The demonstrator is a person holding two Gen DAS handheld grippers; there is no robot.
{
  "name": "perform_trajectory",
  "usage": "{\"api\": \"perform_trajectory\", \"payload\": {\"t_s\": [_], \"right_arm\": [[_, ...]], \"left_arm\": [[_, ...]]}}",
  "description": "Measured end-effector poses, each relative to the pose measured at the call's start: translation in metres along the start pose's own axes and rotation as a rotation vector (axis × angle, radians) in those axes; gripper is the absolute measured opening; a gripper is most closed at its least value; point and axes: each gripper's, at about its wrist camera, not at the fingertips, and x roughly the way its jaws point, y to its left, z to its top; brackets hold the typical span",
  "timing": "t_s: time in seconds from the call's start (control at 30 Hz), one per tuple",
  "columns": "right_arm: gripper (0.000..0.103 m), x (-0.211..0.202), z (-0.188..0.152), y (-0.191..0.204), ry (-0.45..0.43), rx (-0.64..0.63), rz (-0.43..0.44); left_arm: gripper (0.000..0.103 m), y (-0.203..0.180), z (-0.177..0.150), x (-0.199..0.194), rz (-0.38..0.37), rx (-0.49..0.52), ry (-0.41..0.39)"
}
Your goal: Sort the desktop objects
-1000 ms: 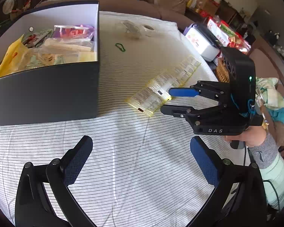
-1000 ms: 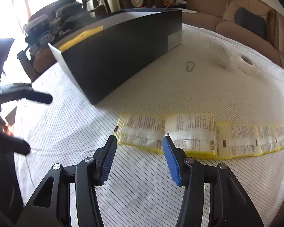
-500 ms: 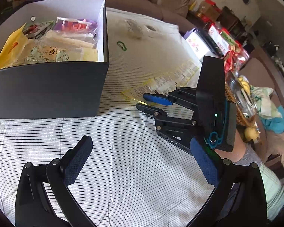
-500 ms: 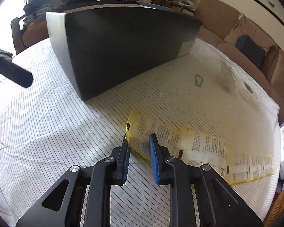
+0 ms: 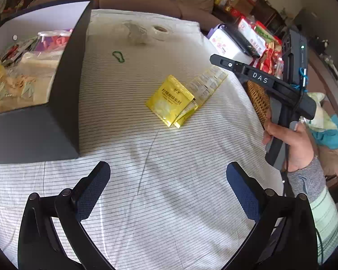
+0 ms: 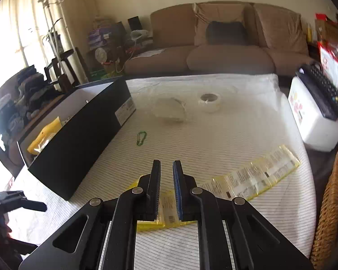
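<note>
A strip of yellow sachets (image 5: 171, 100) lies on the striped cloth with its near end folded over, yellow face up; in the right wrist view the strip (image 6: 254, 175) runs off to the right. My right gripper (image 6: 166, 165) hangs above that folded end. Its jaws are closing to a narrow gap, with nothing between them. From the left wrist view the right gripper (image 5: 215, 58) is raised at the right, clear of the strip, held by a hand. My left gripper (image 5: 167, 189) stands open and empty over bare cloth. The black box (image 5: 63, 103) at left holds several packets.
A green carabiner (image 5: 118, 56), a clear plastic bag (image 5: 135, 31) and a tape roll (image 5: 160, 30) lie further back on the cloth. A white container (image 6: 313, 121) and a wicker basket (image 6: 329, 202) border the right edge. A sofa stands behind.
The right gripper narrowed onto the strip's near end, then rose and drew back to the right. That end now lies flipped over, yellow face up. The left view shifted right.
</note>
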Motion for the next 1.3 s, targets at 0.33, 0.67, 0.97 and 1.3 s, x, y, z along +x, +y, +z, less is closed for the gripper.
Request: {"api": "perform_trajectory", "payload": {"t_s": [0.33, 0.67, 0.97, 1.3], "right_arm": [[0.056, 0.039, -0.022, 0.035, 0.143, -0.016, 0.087], [0.006, 0.055, -0.041, 0.037, 0.158, -0.119, -0.020], [0.006, 0.036, -0.028, 0.019, 0.125, -0.038, -0.005], [0.053, 0.049, -0.038, 0.029, 0.196, -0.023, 0.054]], "left_arm": [[0.103, -0.010, 0.007, 0.033, 0.024, -0.027, 0.033], [0.103, -0.001, 0.010, 0.041, 0.014, -0.079, 0.045], [0.103, -0.002, 0.013, 0.044, 0.020, -0.091, 0.044], [0.103, -0.004, 0.014, 0.051, 0.031, -0.092, 0.054]]}}
